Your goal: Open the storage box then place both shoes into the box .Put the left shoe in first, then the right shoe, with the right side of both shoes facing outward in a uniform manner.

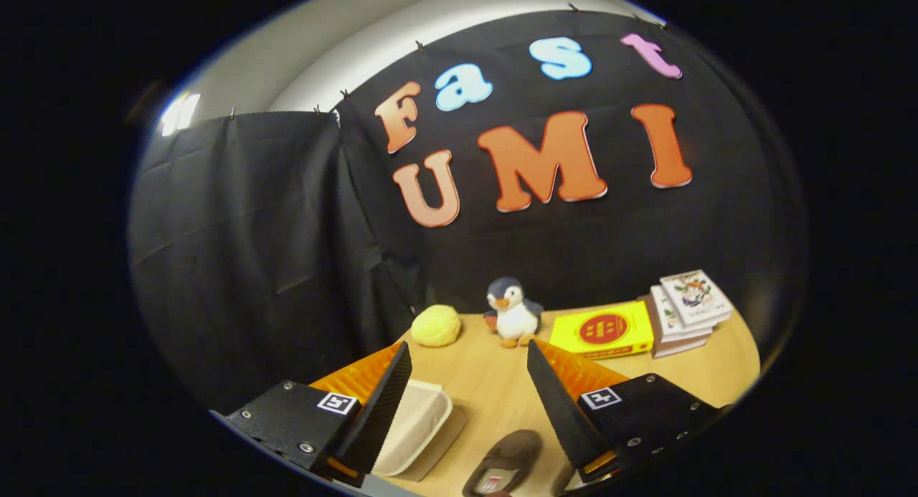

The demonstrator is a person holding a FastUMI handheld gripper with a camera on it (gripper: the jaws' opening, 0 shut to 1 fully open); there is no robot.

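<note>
I'm seeing a dark brown shoe (504,461) with a pale insole lying on the light wood-grain table (488,389), beside a beige, cream-rimmed storage box (419,429). I'm also looking at a pale yellow ball (436,325), a navy-and-white penguin (512,312) with orange beak and feet, and a bright yellow box (604,330) carrying a red round emblem. White books (687,312) with coloured cover pictures are showing against the black cloth wall (237,253).

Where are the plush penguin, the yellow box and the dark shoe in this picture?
plush penguin (511,312): gripper view, on its white belly.
yellow box (604,330): gripper view, on its red round mark.
dark shoe (505,460): gripper view, on its upper, between the open gripper (467,368) fingers.
</note>
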